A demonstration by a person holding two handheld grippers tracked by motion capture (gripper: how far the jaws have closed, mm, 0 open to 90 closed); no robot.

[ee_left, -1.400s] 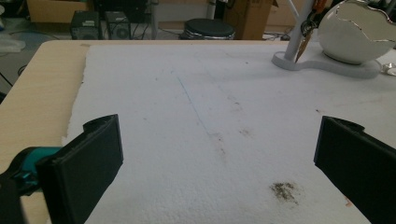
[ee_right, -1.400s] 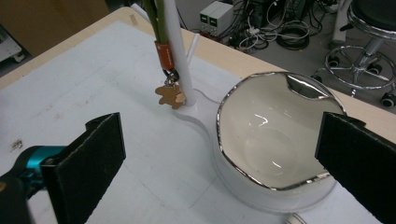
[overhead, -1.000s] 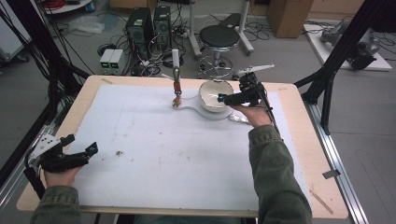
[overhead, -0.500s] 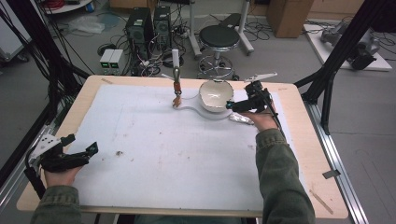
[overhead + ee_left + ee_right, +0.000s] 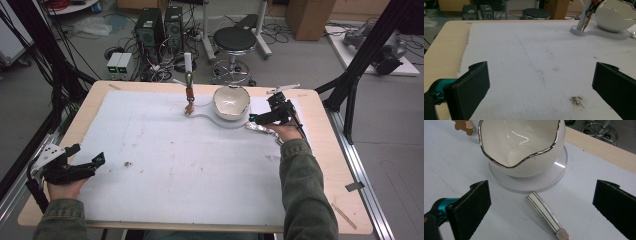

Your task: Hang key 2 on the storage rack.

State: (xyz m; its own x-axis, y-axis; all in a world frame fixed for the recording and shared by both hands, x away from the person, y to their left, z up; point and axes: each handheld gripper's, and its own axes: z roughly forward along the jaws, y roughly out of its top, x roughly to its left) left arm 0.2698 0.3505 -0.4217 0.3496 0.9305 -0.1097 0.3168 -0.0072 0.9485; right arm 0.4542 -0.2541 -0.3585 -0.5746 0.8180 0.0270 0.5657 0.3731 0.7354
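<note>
Right gripper jaws spread wide, empty, straddling a slim white-and-silver metal strip lying flat on the white foam mat, just beside the base of the glossy white egg-shaped bowl. Its long axis runs diagonally between the jaws. Left gripper, also wide open and empty, sits well apart.
</note>
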